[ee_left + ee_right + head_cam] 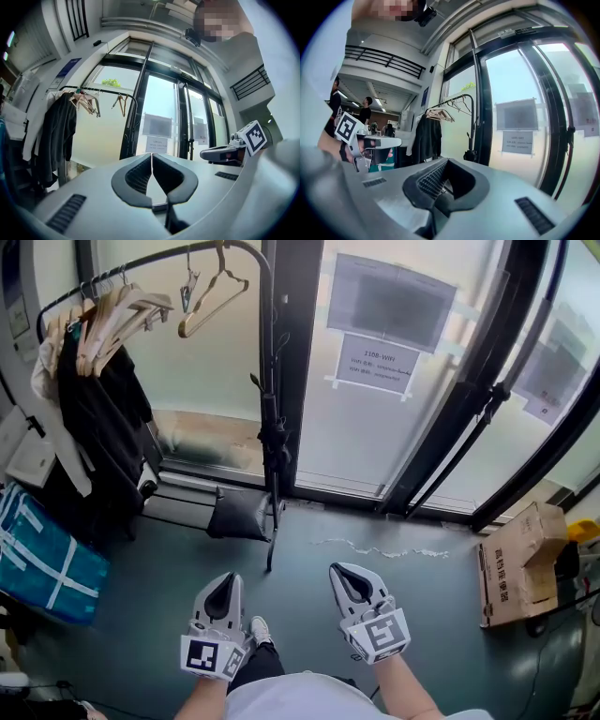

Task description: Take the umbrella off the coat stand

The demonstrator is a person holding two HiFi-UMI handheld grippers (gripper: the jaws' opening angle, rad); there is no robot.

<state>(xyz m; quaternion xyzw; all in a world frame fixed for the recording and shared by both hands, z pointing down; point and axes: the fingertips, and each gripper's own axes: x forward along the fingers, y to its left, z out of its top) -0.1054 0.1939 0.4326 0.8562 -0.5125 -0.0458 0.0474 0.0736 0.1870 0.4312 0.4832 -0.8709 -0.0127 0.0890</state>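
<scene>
So the black umbrella is hanging folded on the upright post of the coat stand, right by the glass door, with its tip pointing down at the floor. Both tools sit low in front of it and touch nothing: the left tool has its jaws pressed together with nothing in between, and the right tool is closed up empty too. Dark jackets and wooden hangers hang off the rail to the left.

Black furled umbrella: long, hanging upright against right-hand post of coat stand, tip pointing down.
</scene>
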